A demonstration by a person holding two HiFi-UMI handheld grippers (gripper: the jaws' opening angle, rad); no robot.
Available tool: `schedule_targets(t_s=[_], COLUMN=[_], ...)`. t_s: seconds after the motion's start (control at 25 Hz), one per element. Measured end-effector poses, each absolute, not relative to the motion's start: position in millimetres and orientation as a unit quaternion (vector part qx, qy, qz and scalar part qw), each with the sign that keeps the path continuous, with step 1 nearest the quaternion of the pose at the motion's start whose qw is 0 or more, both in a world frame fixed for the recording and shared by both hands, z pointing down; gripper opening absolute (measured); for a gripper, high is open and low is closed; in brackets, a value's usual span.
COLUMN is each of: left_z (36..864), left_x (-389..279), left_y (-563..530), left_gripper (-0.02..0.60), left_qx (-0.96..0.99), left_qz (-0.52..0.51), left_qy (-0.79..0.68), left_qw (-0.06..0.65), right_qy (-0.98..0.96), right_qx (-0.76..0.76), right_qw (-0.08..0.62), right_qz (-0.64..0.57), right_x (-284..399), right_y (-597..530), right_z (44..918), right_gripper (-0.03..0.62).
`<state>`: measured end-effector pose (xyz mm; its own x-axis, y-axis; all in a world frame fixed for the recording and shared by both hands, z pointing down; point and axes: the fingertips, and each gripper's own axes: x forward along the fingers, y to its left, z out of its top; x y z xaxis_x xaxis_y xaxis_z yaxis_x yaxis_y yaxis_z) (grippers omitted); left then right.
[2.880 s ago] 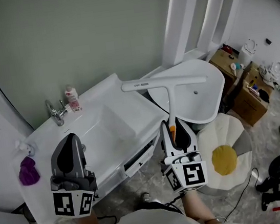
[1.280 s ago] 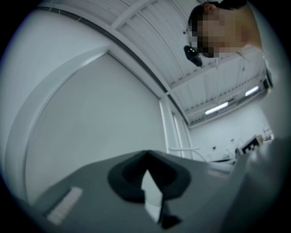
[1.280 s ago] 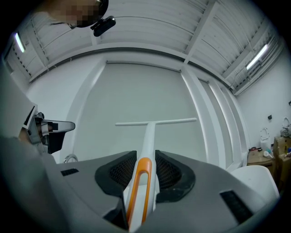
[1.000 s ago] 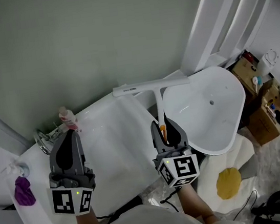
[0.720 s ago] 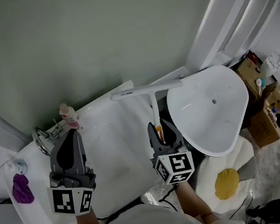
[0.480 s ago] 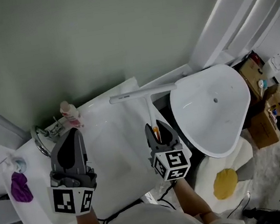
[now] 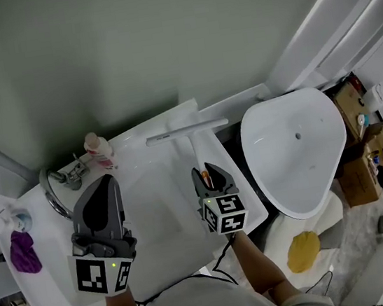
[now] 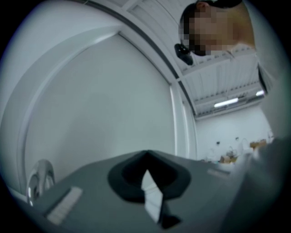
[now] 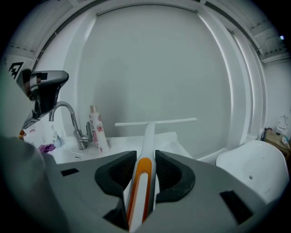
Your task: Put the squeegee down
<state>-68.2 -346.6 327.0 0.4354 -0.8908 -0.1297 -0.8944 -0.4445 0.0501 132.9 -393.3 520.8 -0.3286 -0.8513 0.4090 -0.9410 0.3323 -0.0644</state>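
Note:
The white squeegee (image 7: 187, 131) has a T-shaped blade and an orange-striped handle (image 9: 144, 150). My right gripper (image 7: 208, 172) is shut on that handle, and the pads press it from both sides in the right gripper view (image 9: 143, 164). The blade (image 9: 154, 122) hangs level over the back edge of the white sink counter (image 7: 57, 302), near the wall. My left gripper (image 7: 103, 186) hovers over the left part of the basin. Its jaws meet at the tip with nothing in them, which the left gripper view (image 8: 148, 168) also shows.
A chrome faucet (image 7: 56, 185) and a pink-and-white bottle (image 7: 99, 151) stand at the sink's back left. A purple cloth (image 7: 23, 251) lies at its left end. A white toilet (image 7: 298, 155) is to the right, with cardboard boxes (image 7: 361, 153) and a yellow-centred mat (image 7: 305, 249) beyond.
My right gripper has sunk and moved left with the squeegee, bringing the blade from beside the toilet to over the sink's back edge. The left gripper has lowered a little.

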Motion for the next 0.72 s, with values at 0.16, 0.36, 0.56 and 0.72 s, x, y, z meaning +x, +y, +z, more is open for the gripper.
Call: schedule_targets(t_s=[0.16,0.36,0.56,0.72], left_z=[335.6,342.5,349.1,354.6], left_x=[-73.5,-77.1,-82.0,-85.2], left_y=[-352.9,-358.7,-362.5,-365.4], left_gripper=[0.008,0.008,0.008,0.008], left_qx=[-0.845,-0.844,-0.842,-0.841], left_qz=[0.067,0.065,0.065,0.066], left_qy=[0.53,0.533,0.535,0.536], left_qw=[0.004,-0.004,-0.011,-0.017], right_qy=[-0.803,-0.803,-0.803,-0.802], right_qx=[0.545,0.53,0.518,0.51], right_qw=[0.175,0.206,0.222,0.238], right_qz=[0.165,0.18,0.194,0.2], right_x=[124.7,119.8,115.4,113.2], right_y=[-404.4,-412.6,-419.3,-424.5], right_z=[545.0,569.8,586.4,599.6], right_gripper=[0.126,0.126,0.126,0.126])
